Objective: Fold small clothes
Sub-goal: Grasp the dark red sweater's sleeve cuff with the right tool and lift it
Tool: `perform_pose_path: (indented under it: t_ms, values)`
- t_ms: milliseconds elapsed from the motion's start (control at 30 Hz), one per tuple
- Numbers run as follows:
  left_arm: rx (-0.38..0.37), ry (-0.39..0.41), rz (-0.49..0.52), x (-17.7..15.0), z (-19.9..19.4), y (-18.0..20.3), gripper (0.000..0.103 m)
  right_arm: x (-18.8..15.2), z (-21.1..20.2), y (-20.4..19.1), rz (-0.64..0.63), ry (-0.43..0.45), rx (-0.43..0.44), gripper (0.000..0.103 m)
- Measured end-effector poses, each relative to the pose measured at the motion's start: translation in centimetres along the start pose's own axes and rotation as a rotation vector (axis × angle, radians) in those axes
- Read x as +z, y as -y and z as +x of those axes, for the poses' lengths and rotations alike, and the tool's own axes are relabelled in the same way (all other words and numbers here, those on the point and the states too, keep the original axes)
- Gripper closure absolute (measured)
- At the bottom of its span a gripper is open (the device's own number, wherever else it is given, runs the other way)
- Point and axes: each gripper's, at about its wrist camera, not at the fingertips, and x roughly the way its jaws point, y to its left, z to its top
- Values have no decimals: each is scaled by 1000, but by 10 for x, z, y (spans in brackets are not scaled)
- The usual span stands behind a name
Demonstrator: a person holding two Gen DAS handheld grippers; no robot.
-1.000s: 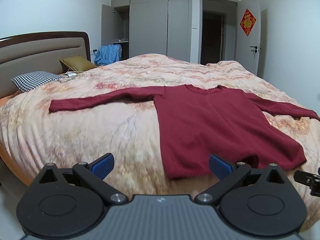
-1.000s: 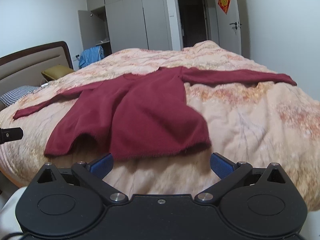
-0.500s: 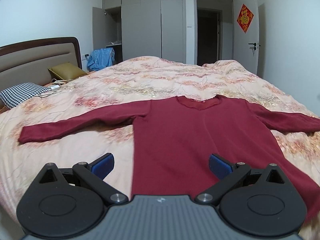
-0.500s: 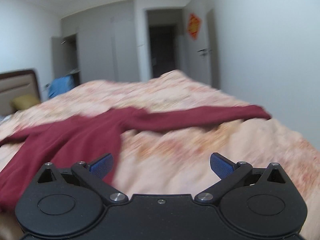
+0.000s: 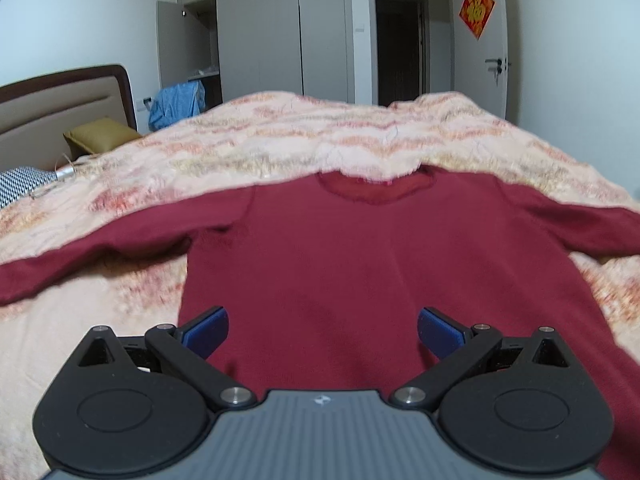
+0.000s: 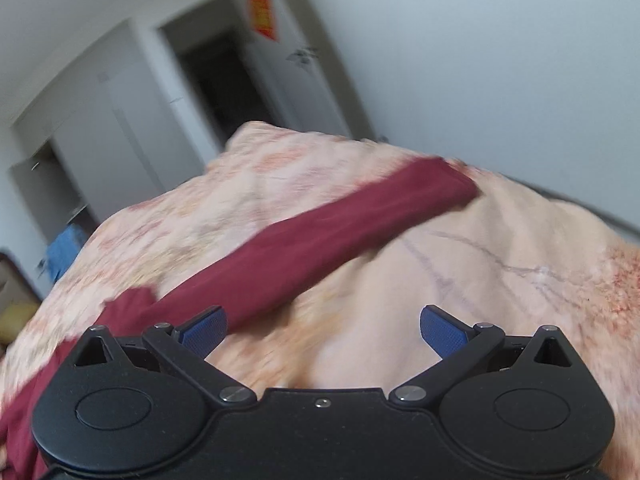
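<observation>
A dark red long-sleeved sweater (image 5: 340, 264) lies flat on the bed, neck away from me, sleeves spread to both sides. My left gripper (image 5: 322, 330) is open and empty, low over the lower middle of the sweater's body. My right gripper (image 6: 323, 330) is open and empty, tilted, over the quilt beside the sweater's right sleeve (image 6: 320, 236), which runs diagonally up to the right. The right wrist view is blurred.
The bed has a peach floral quilt (image 5: 320, 140). A headboard (image 5: 60, 96), a yellow cushion (image 5: 100, 136) and a checked pillow (image 5: 20, 184) are at the left. A wardrobe (image 5: 280, 28), a dark doorway (image 5: 400, 48) and a door (image 5: 480, 40) stand beyond.
My left gripper moved forward and lower over the sweater's body. My right gripper swung right and tilted, now over the quilt by the right sleeve. Both stayed open.
</observation>
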Motion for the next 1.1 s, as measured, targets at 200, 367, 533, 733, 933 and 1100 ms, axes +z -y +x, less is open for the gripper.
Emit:
perform_pose_path:
  t_ms: [200, 367, 533, 733, 933, 1100]
  values:
    - [-25, -39, -61, -25, 19, -16, 0, 30, 40, 19, 71, 28, -42, 1]
    - [-54, -22, -111, -32, 21, -27, 0, 42, 68, 29, 156, 62, -175, 16]
    - [-75, -26, -127, -30, 19, -31, 0, 48, 82, 19, 84, 99, -304, 59]
    - [-105, -51, -112, -14, 10, -41, 0, 66, 78, -3, -7, 141, -300, 94]
    - [-45, -37, -74, 9, -2, -52, 0, 80, 49, -89, -227, 263, -145, 95]
    - [-47, -12, -106, 24, -10, -70, 0, 59, 23, -204, -491, 338, 106, 95]
